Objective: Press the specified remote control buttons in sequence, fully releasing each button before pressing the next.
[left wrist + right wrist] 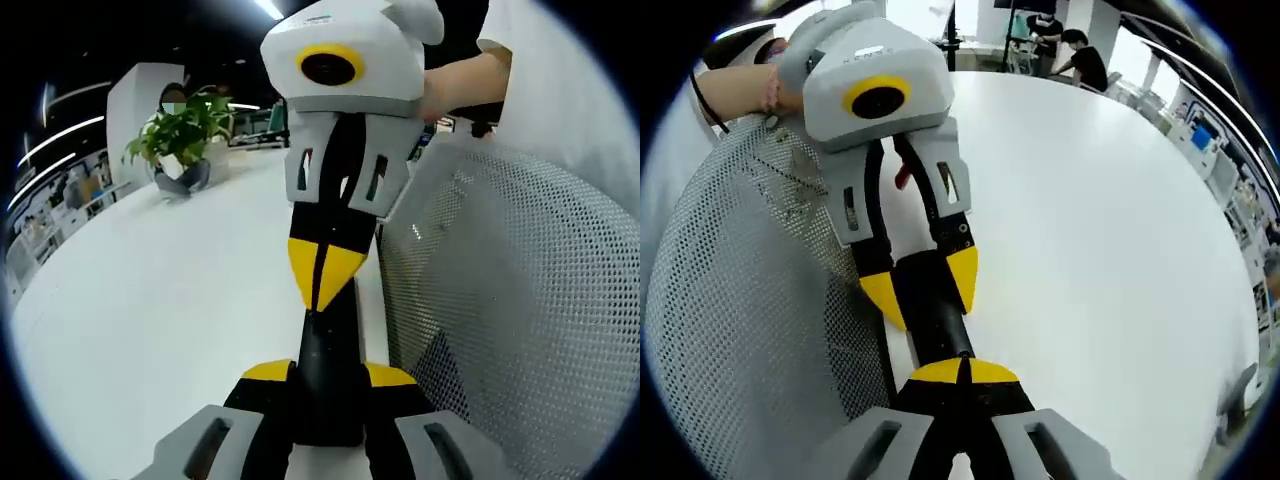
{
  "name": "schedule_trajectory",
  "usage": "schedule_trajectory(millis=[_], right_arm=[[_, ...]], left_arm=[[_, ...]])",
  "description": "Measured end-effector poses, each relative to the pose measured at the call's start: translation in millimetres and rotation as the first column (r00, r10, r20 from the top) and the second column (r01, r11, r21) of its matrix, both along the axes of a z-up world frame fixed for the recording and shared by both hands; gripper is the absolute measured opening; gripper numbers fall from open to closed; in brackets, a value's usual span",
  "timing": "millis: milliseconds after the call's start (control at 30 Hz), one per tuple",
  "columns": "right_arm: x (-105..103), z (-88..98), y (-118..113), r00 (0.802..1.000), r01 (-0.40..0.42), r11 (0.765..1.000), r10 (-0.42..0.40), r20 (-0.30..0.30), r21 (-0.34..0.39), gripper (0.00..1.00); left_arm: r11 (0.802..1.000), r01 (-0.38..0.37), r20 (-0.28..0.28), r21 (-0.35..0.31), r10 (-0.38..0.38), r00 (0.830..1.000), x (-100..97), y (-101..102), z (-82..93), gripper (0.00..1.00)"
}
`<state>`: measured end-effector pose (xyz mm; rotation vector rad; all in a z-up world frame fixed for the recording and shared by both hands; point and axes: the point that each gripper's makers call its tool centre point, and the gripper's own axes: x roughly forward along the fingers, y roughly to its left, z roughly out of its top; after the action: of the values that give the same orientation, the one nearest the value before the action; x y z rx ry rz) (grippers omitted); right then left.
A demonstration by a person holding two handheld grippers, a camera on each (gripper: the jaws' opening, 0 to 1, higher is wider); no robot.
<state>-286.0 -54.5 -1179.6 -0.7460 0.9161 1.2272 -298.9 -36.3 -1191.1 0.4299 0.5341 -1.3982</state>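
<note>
the left gripper (328, 382) is clamping its yellow-tipped jaws on the near end of a black remote control (326, 375), which is lying at the white table (150, 300) edge beside a mesh chair back (500, 300). the right gripper (962, 372), jaws closed together, is touching its tip to the remote's (932, 305) top. a potted plant (182, 140) is sitting far back.

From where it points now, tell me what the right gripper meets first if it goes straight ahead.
The black remote lies just past the shut tips of the right gripper, so it comes first. Beyond it, the left gripper clamps the remote's far end.
</note>
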Motion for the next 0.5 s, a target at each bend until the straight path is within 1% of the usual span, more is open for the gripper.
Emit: schedule_trajectory(millis=[67, 133, 167, 333, 400, 433, 500], right_arm=[[0.1, -0.9, 1.8, 1.0, -0.007, 1.0, 0.007, -0.005, -0.002, 0.0], [-3.3, -4.5, 2.9, 0.999, -0.027, 0.999, 0.027, -0.027, -0.017, 0.0], [-1.2, -4.4, 2.8, 1.0, -0.028, 0.999, 0.028, -0.015, -0.019, 0.0], [-1.2, -5.5, 3.8, 0.998, -0.064, 0.997, 0.062, -0.028, -0.053, 0.0], [-0.8, -6.5, 4.5, 0.996, -0.091, 0.993, 0.09, -0.016, -0.076, 0.0], [0.3, -7.6, 4.8, 0.993, -0.118, 0.988, 0.119, 0.005, -0.097, 0.0], [-0.5, -8.1, 5.4, 0.989, -0.141, 0.983, 0.144, 0.024, -0.121, 0.0]], left_arm=[[1.0, 0.001, 0.0, 0.001, -0.001, 1.0, -0.1, -0.2, 0.2, 0.25], [1.0, 0.001, 0.0, 0.001, -0.001, 1.0, -0.2, -0.4, 0.5, 0.25], [1.0, 0.001, 0.001, 0.001, -0.001, 1.0, -0.4, -0.5, 0.8, 0.25], [1.0, 0.003, 0.002, 0.003, -0.003, 1.0, 0.0, -0.3, 0.4, 0.25], [1.0, 0.003, 0.002, 0.003, -0.003, 1.0, 0.1, -0.2, 0.3, 0.25], [1.0, 0.003, 0.002, 0.003, -0.003, 1.0, 0.2, -0.2, 0.2, 0.25], [1.0, 0.0, 0.001, 0.002, 0.0, 1.0, 0.4, -0.5, 0.4, 0.25]])
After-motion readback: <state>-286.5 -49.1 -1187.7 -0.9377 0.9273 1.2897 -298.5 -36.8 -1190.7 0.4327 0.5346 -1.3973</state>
